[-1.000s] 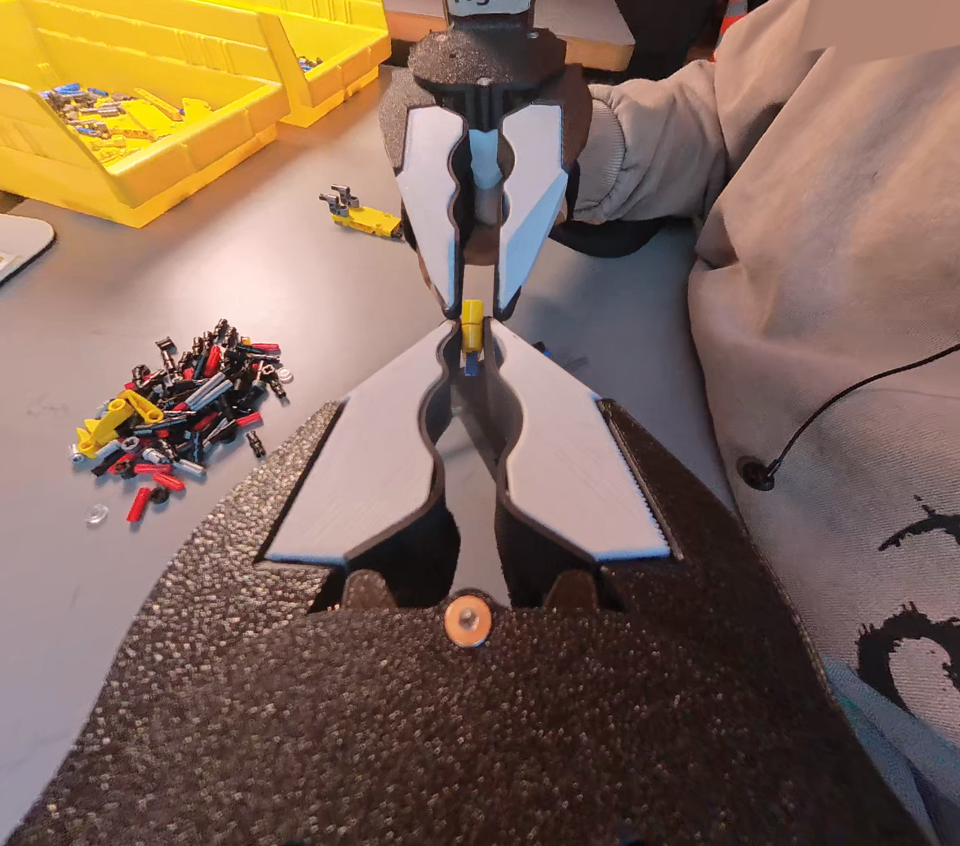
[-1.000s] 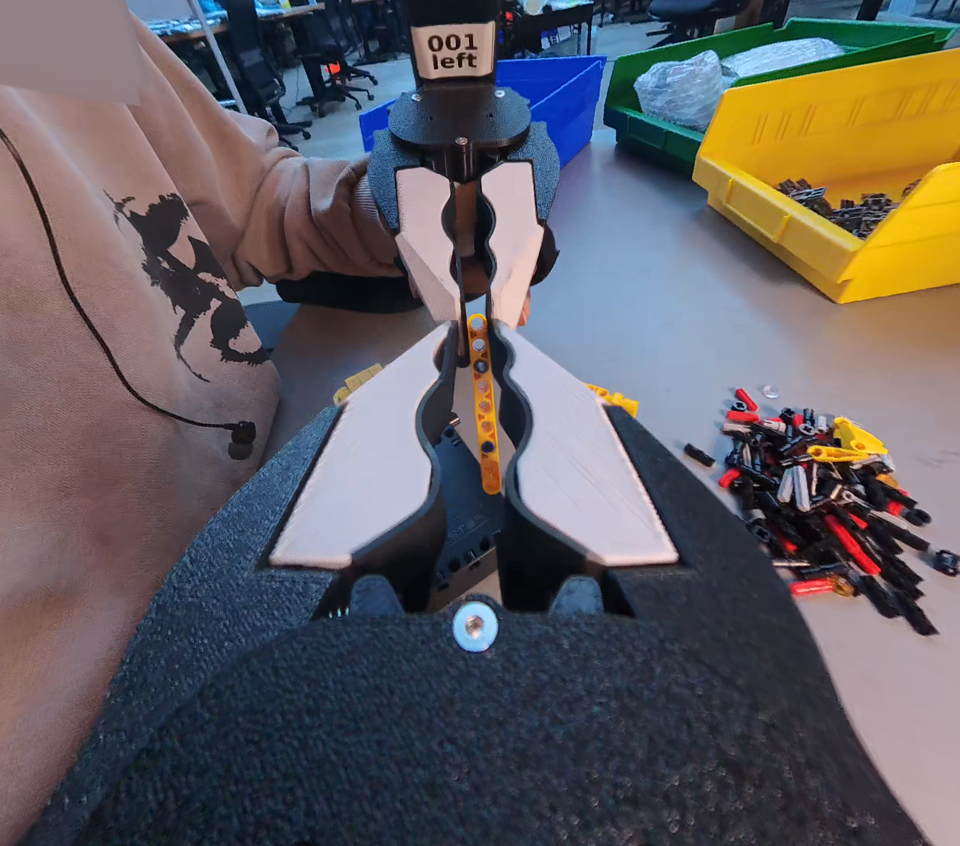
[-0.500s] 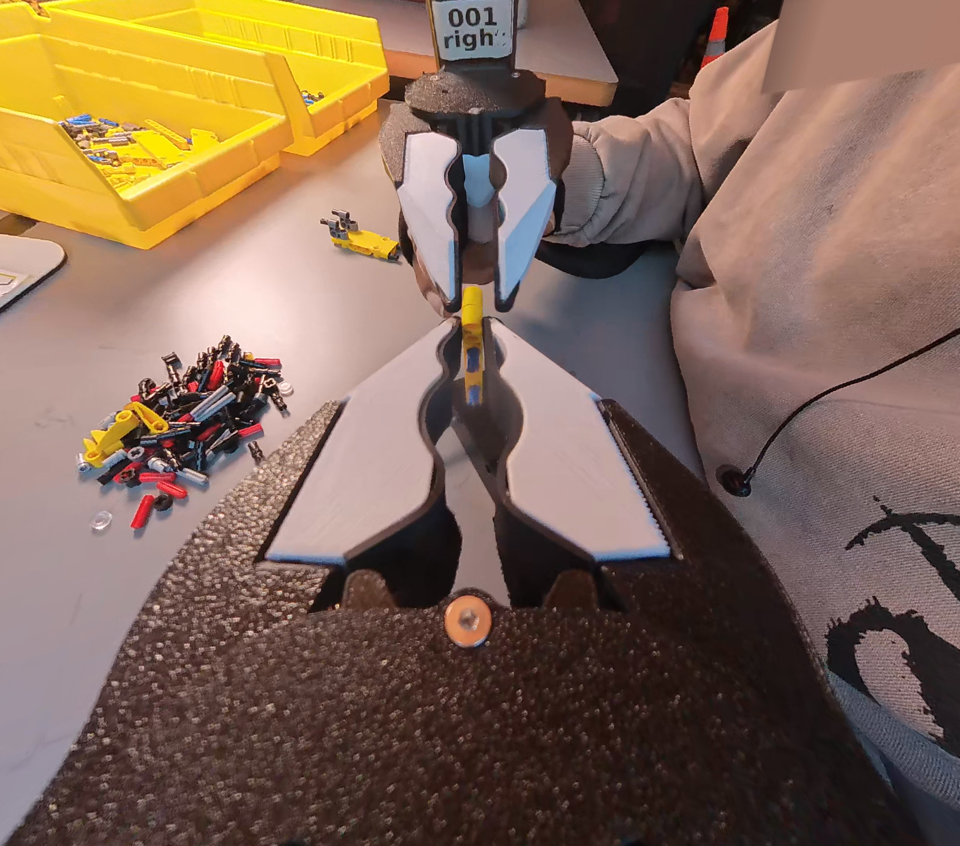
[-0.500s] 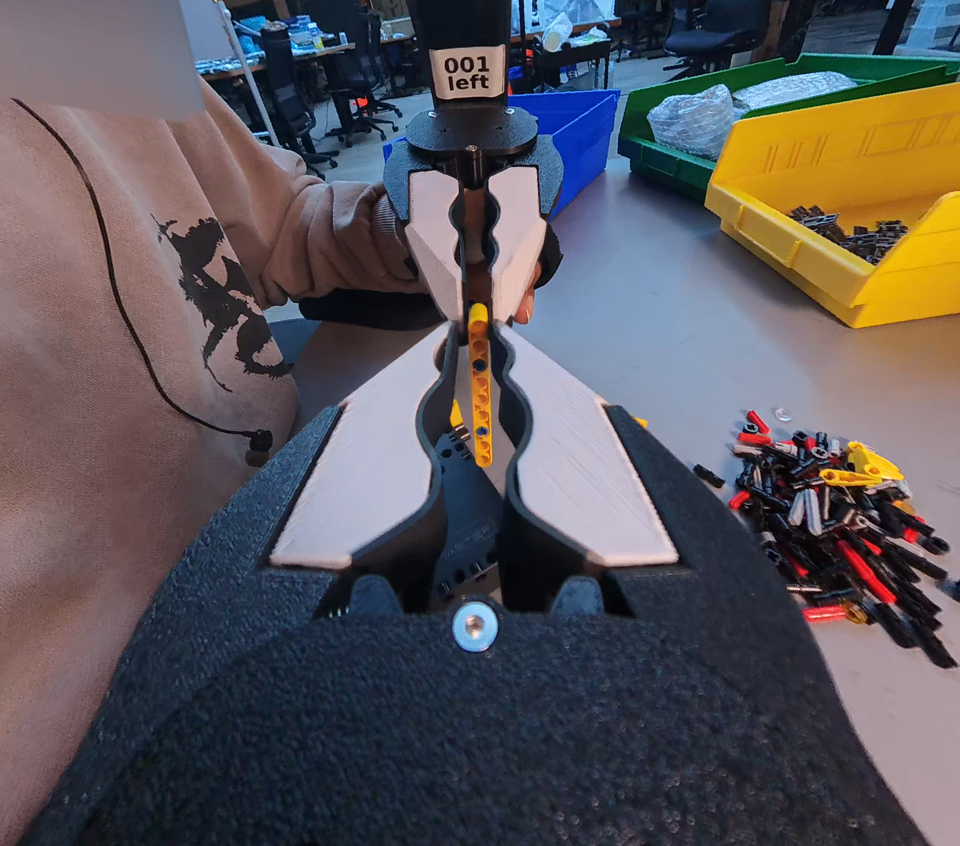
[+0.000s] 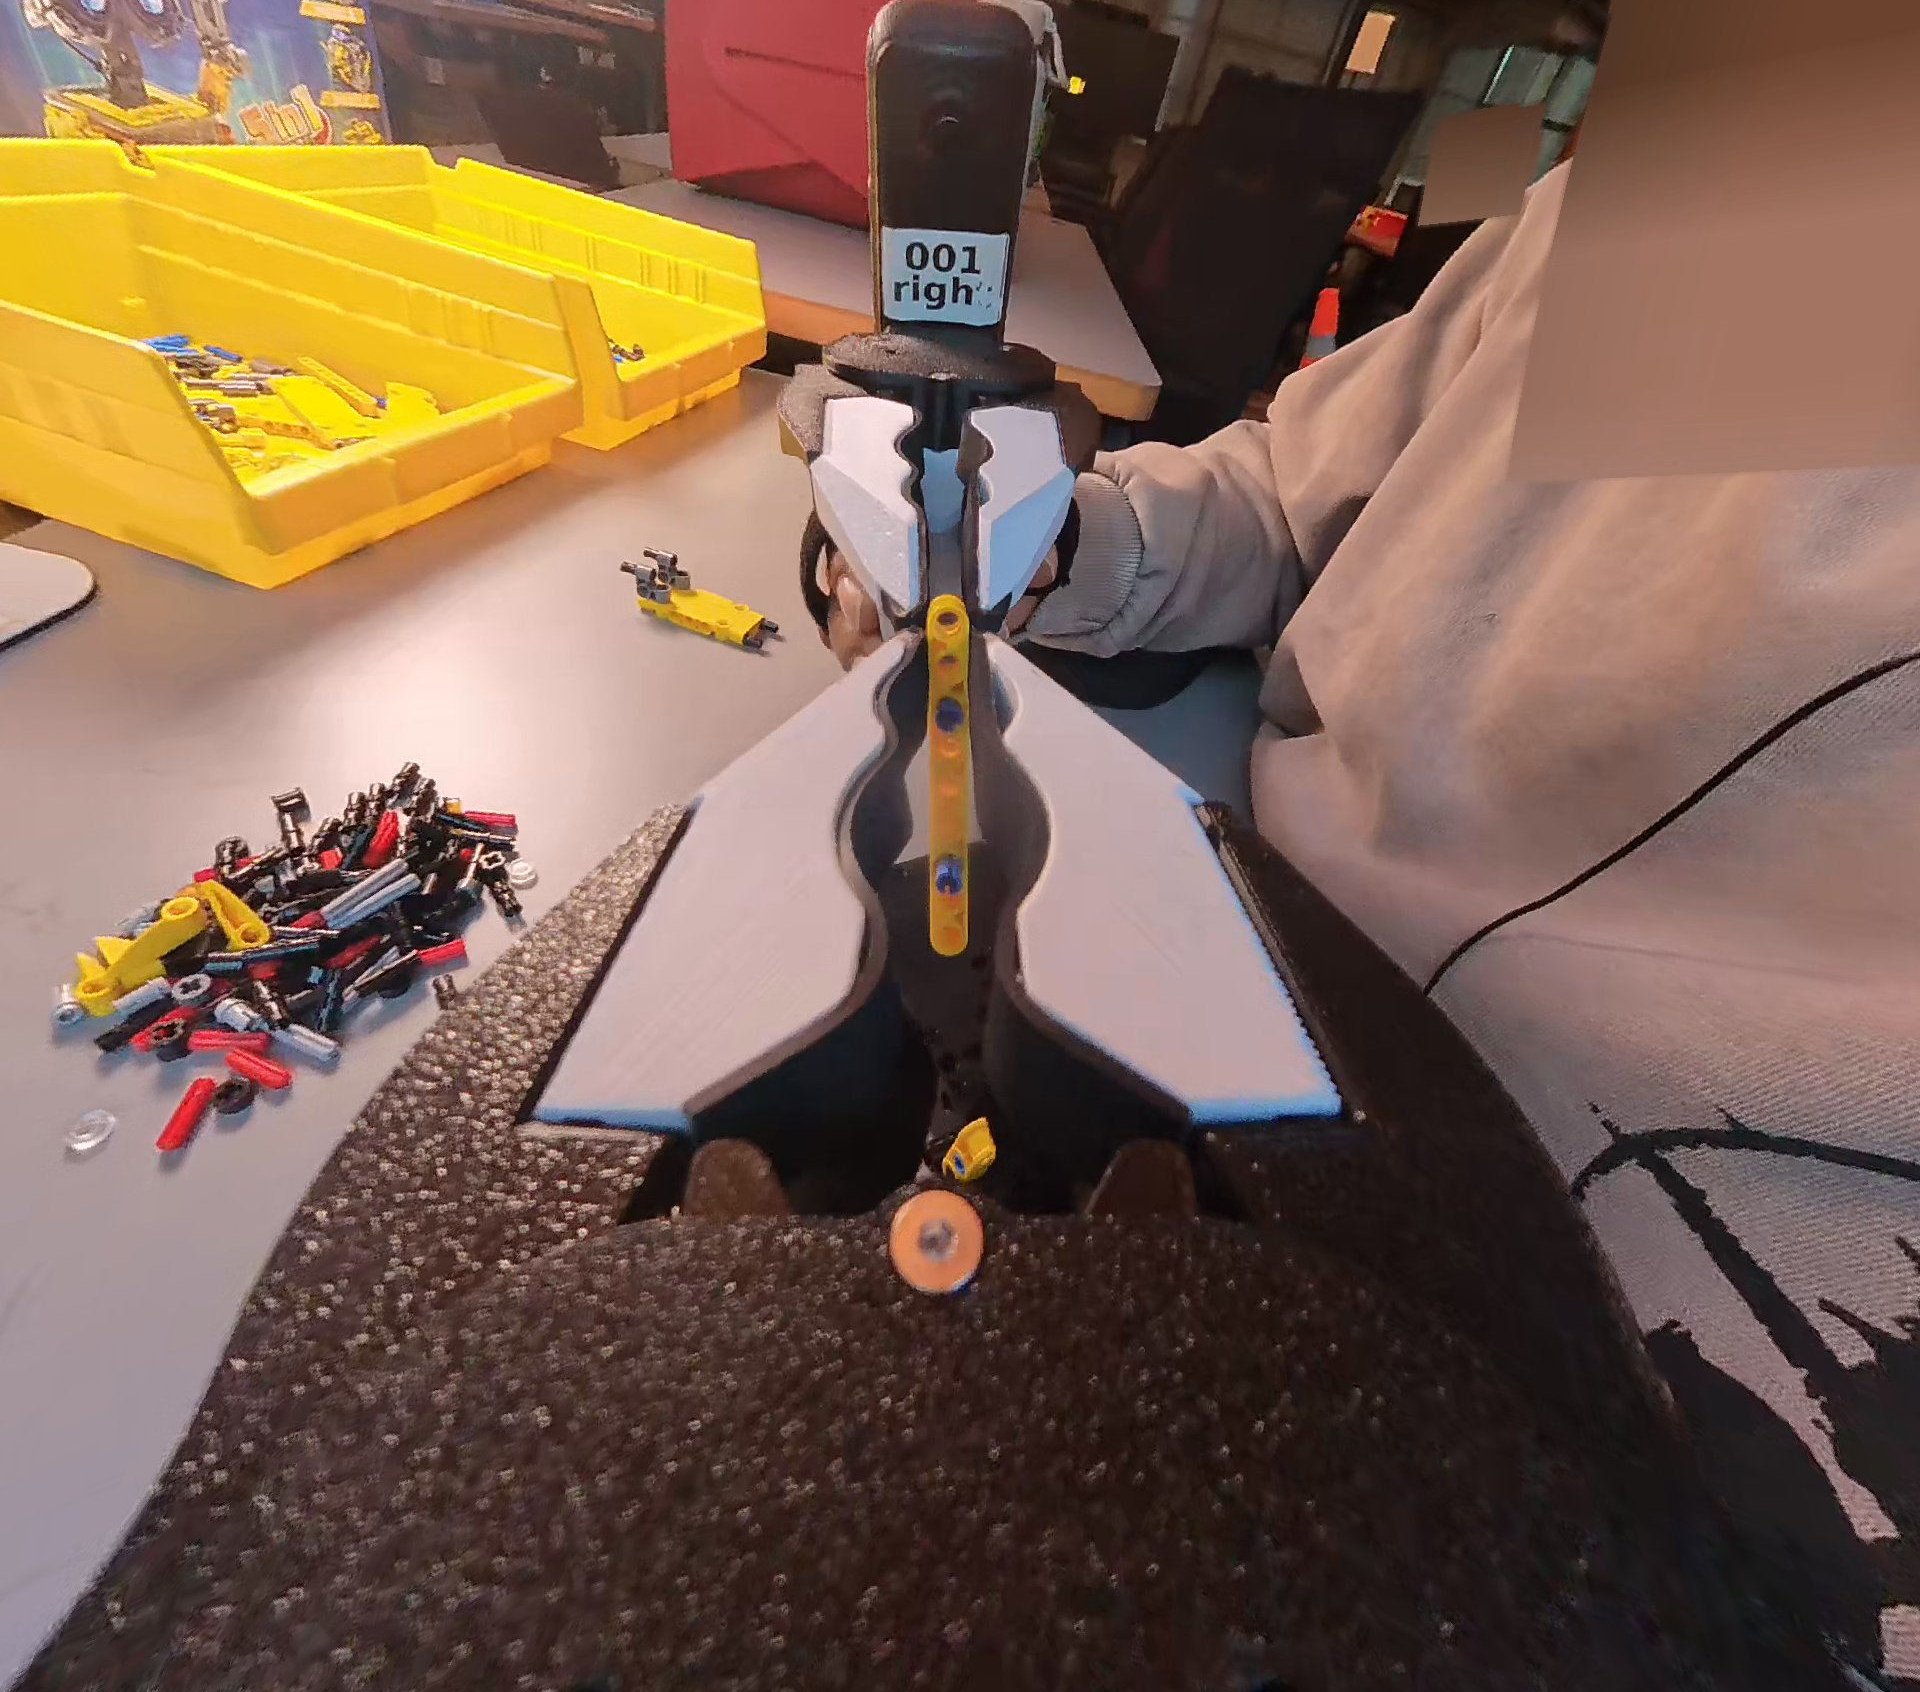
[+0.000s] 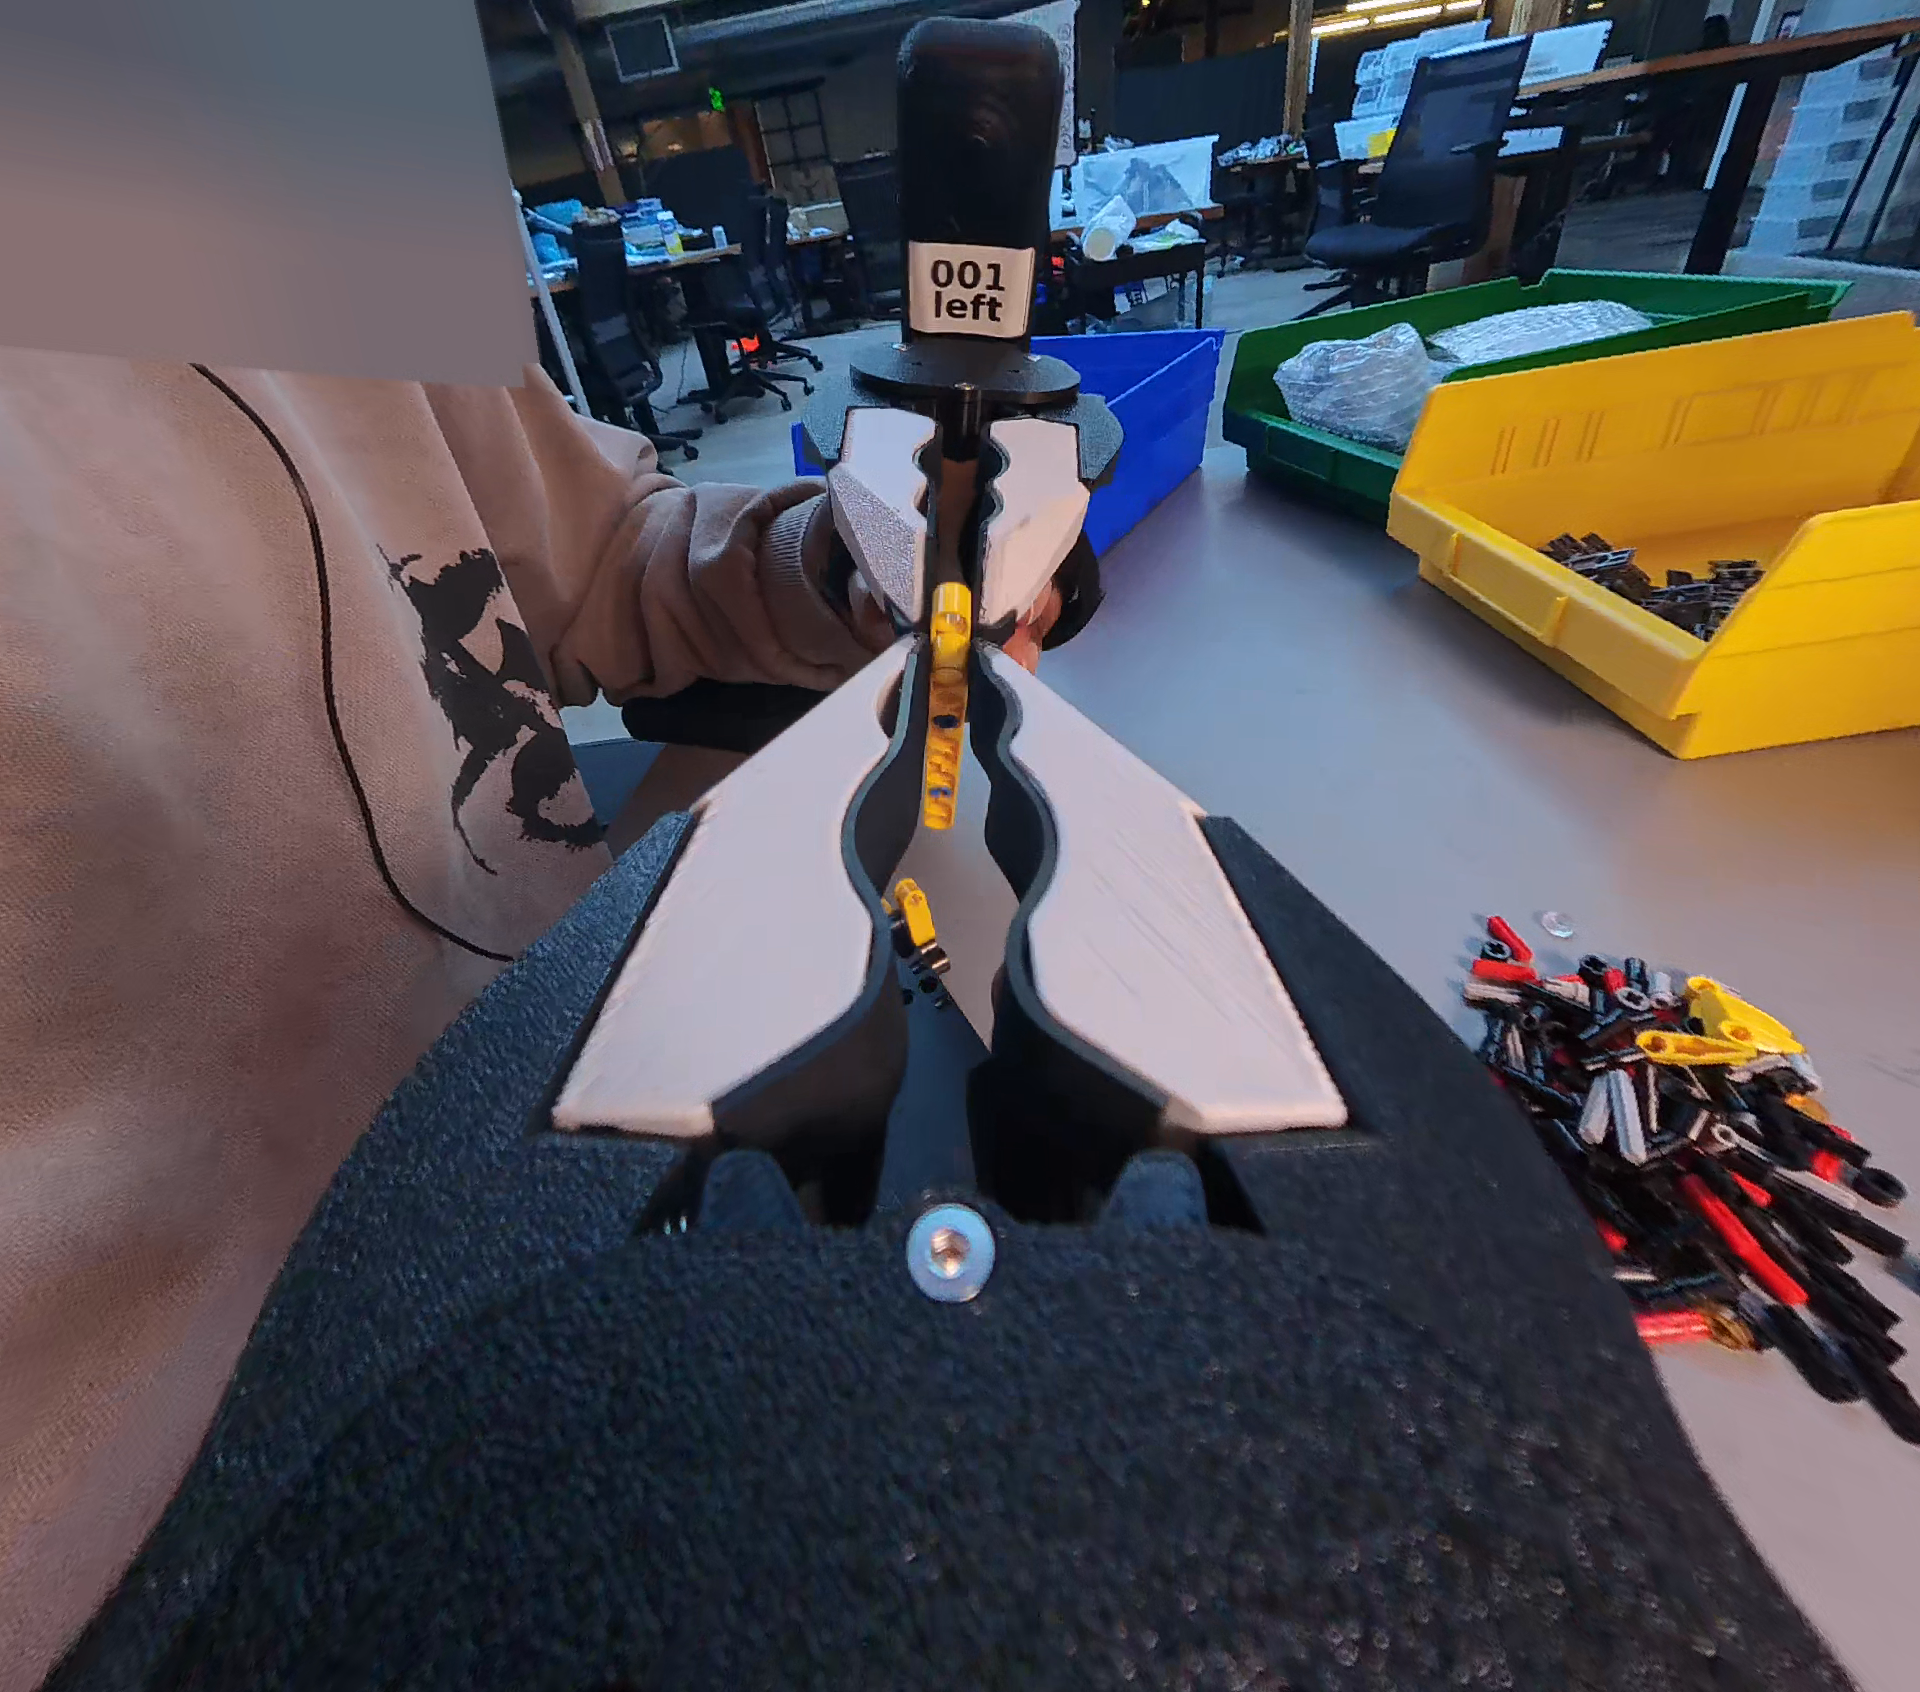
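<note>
Left gripper [image 5: 948, 655] and right gripper [image 6: 948, 655] tip-to-tip, both clamped on yellow beam [image 5: 948, 769].

beam [image 5: 948, 785]: yellow | bins [image 5: 312, 354]: yellow | loose parts [image 5: 301, 925]: black, red, yellow | table [image 5: 416, 686]: grey

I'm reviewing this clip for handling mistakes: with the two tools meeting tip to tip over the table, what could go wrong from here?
1. The yellow beam is pinched only near its top end by the left tool; most of it hangs free, so it may pivot or slip.
2. The right tool grips the same end, so uneven pulling could pop it loose.
3. If dropped, it could land in the pile of small parts below.
</note>
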